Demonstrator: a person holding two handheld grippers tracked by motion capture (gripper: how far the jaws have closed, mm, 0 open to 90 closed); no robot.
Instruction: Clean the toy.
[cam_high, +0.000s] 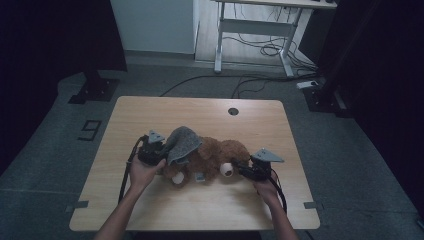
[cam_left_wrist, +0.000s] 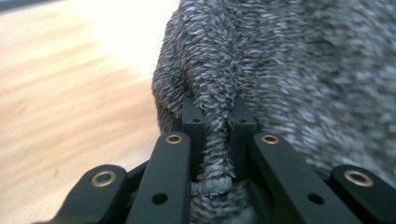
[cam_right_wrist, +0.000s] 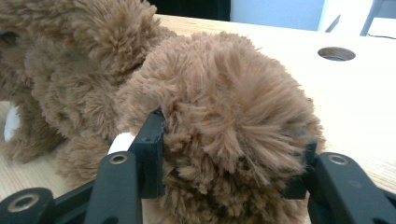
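A brown plush bear (cam_high: 215, 157) lies on its back across the middle of the wooden table (cam_high: 150, 112). A grey knitted garment (cam_high: 182, 142) drapes over its left half. My left gripper (cam_high: 159, 150) is shut on a fold of that grey garment (cam_left_wrist: 280, 70), which bunches between its fingers (cam_left_wrist: 194, 119). At the bear's right end my right gripper (cam_high: 240, 167) is shut on a fluffy brown limb (cam_right_wrist: 229, 126), with fur bulging between the jaws. A white paw pad (cam_high: 226, 170) shows beside that gripper.
A round cable hole (cam_high: 233, 111) sits near the table's far edge. Bare wood lies in front of the bear and along the back. On the floor beyond are a white desk frame (cam_high: 255, 30) and loose cables (cam_high: 250, 80).
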